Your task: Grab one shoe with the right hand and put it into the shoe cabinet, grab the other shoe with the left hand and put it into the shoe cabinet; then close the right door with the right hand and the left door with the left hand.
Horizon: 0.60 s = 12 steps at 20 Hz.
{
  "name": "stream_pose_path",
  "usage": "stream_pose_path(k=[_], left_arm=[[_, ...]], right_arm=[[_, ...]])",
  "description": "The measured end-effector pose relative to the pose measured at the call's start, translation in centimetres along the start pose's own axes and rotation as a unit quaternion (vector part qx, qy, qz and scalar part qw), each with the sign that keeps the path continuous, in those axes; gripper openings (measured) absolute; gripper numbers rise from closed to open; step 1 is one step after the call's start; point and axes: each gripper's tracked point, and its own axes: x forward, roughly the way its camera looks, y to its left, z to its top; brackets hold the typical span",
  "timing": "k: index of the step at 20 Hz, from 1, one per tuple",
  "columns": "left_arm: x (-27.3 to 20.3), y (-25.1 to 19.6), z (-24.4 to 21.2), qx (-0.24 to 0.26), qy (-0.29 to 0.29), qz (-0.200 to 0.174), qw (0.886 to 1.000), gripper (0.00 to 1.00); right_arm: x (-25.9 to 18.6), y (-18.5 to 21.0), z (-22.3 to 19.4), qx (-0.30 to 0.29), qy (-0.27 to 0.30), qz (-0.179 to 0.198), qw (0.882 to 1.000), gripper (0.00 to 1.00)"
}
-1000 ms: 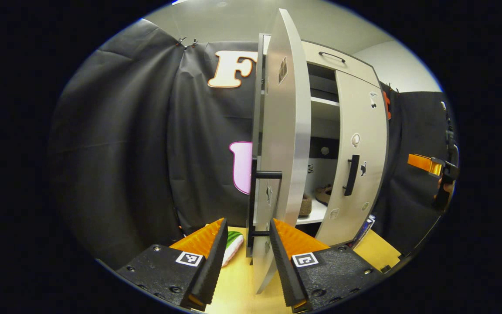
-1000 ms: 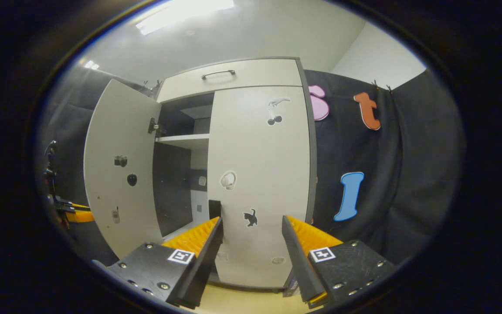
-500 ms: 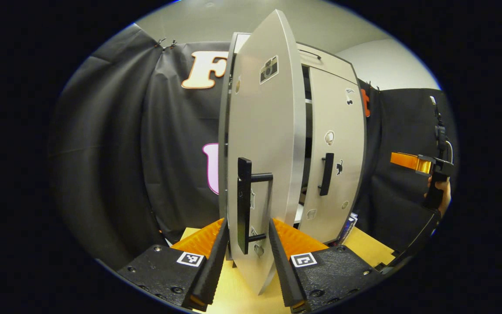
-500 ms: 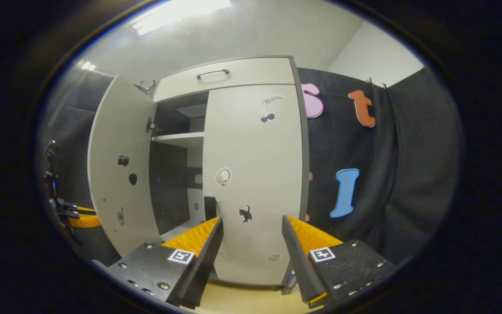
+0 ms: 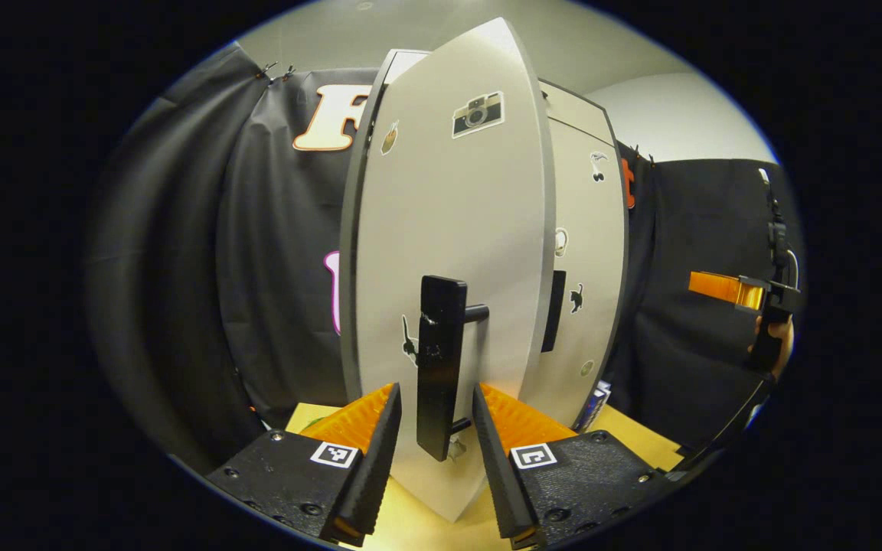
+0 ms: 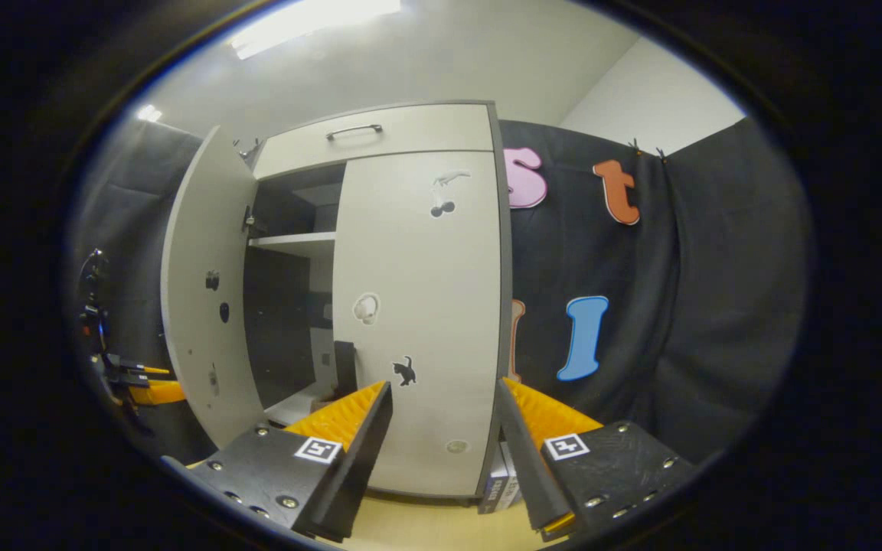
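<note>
The pale shoe cabinet [image 6: 380,134] stands on a wooden table. Its right door [image 6: 418,306] is closed. Its left door [image 5: 449,229] is partly open and turned toward me in the left gripper view, its face bearing a camera sticker. My left gripper [image 5: 435,394] is open, and the door's black handle [image 5: 439,360] stands between its fingers without being squeezed. In the right gripper view the left door [image 6: 196,306] hangs ajar, and a shelf and dark interior show behind it. My right gripper [image 6: 441,390] is open and empty, a short way in front of the closed right door. The doors hide the shoes.
The light wooden tabletop [image 5: 640,436] runs under the cabinet. A small box [image 6: 498,486] leans at the cabinet's lower right corner. A top drawer with a handle [image 6: 353,132] sits above the doors. A hand holds the right gripper [image 5: 747,295] off at the right edge.
The left door has swung a good way toward closed, hiding the shelf and shoes in the left gripper view. My left gripper stayed at its handle. The right gripper has shifted slightly.
</note>
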Motion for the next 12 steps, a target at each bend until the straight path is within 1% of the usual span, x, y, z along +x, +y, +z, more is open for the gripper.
stream_pose_path(k=[5, 6, 7, 8, 9, 11, 12], left_arm=[[3.1, -2.1, -0.6, -0.013, -0.002, -0.015, 1.000, 0.58], [3.8, -2.5, -0.9, -0.015, 0.001, -0.015, 1.000, 0.52], [4.4, -2.8, -1.0, -0.019, 0.000, -0.016, 1.000, 0.58], [5.1, -3.6, -1.1, -0.025, 0.000, -0.025, 0.999, 0.65], [6.1, -4.2, -1.4, -0.028, 0.001, -0.030, 0.999, 0.64], [7.6, -5.2, -1.4, -0.029, 0.001, -0.037, 0.999, 0.64], [8.2, -5.4, -1.4, -0.027, 0.002, -0.038, 0.999, 0.64]], right_arm=[[0.0, -0.9, -0.3, 0.002, 0.004, -0.007, 1.000, 0.80], [-0.2, -1.1, -0.4, 0.002, 0.005, -0.010, 1.000, 0.80], [-0.2, -1.2, -0.5, 0.003, 0.005, -0.012, 1.000, 0.80], [-0.2, -1.4, -0.6, 0.004, 0.006, -0.013, 1.000, 0.80], [-0.2, -1.6, -0.7, 0.005, 0.007, -0.015, 1.000, 0.80], [-0.2, -2.0, -0.8, 0.006, 0.009, -0.020, 1.000, 0.81], [-0.2, -2.4, -1.0, 0.006, 0.009, -0.023, 1.000, 0.80]])
